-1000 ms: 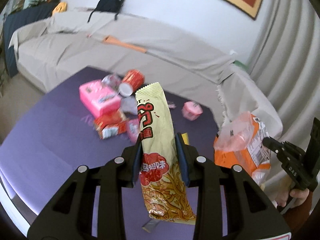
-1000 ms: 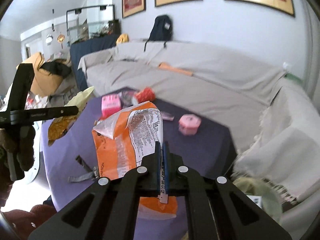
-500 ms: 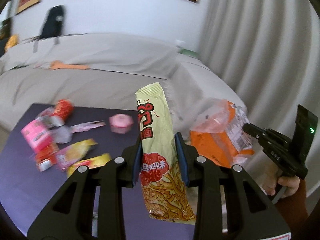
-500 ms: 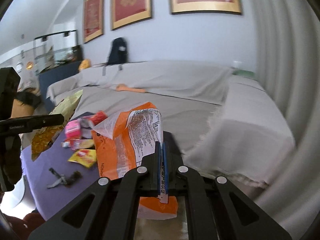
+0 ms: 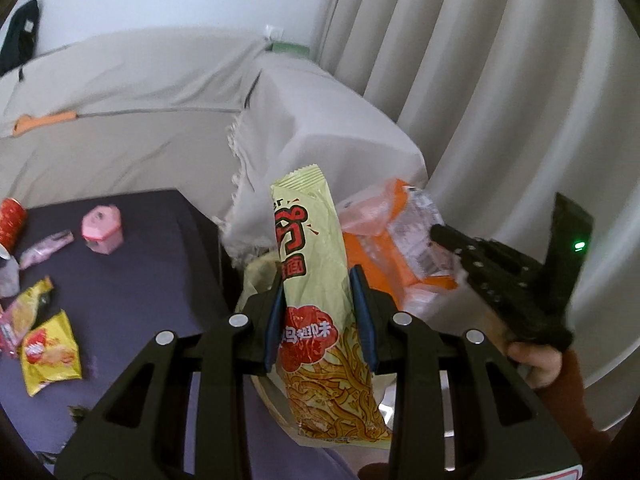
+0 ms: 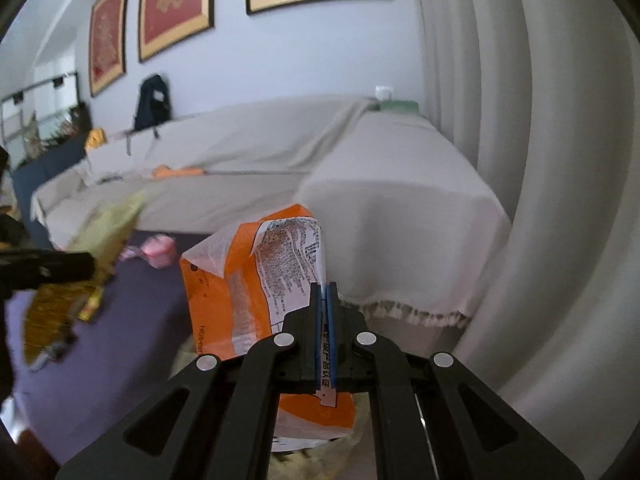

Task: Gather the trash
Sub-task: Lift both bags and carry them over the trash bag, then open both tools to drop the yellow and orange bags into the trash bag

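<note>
Both wrappers swung past table edge (image 5: 208, 240) (curtain (image 5: 480, 80) beside)

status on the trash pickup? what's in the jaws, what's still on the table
Mid-job. In hand: left gripper is shut on a pale green noodle packet; right gripper is shut on an orange wrapper. A lined bin seems to sit below them, mostly hidden. Nothing visibly binned. Left on the purple table: yellow snack bags, pink box, red can, small wrappers.
</note>
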